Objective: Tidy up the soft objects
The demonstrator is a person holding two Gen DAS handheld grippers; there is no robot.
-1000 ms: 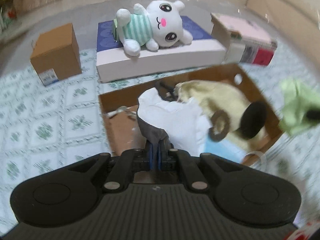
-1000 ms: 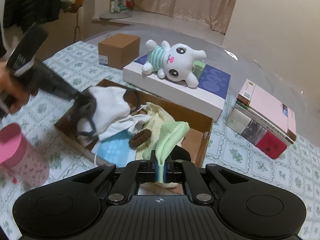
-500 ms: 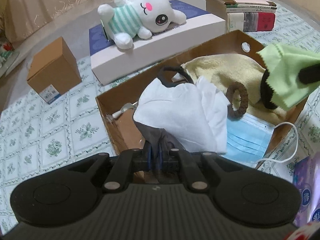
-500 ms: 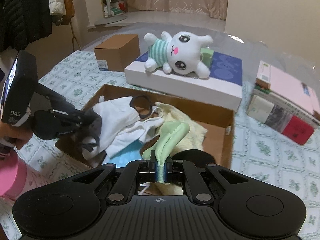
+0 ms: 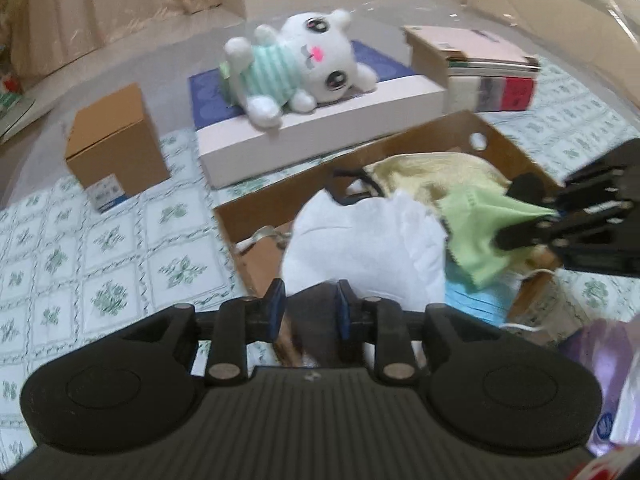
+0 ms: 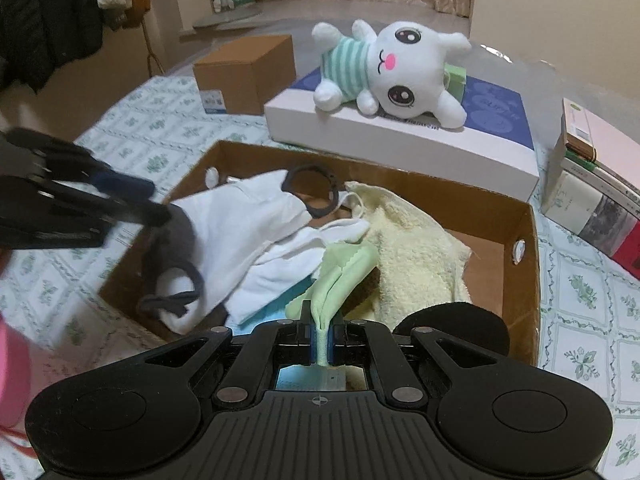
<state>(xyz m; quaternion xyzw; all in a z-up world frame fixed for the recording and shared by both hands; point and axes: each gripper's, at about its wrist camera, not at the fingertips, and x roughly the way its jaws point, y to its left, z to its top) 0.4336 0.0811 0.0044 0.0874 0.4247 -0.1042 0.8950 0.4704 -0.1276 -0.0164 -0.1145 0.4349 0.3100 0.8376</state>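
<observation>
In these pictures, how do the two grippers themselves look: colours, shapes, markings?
The left gripper and the right gripper are matte black plastic: a ribbed body, two round lobes, silver pivot pins, blue fingers and a small crosshair mark. No cables or sleeves show.

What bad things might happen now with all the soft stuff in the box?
1. The left tongs are open around the white mask's grey edge, and that edge hangs over the cardboard box wall, so the mask may slide out.
2. The right tongs pinch only a thin fold of the green cloth; it might slip free early.
</observation>
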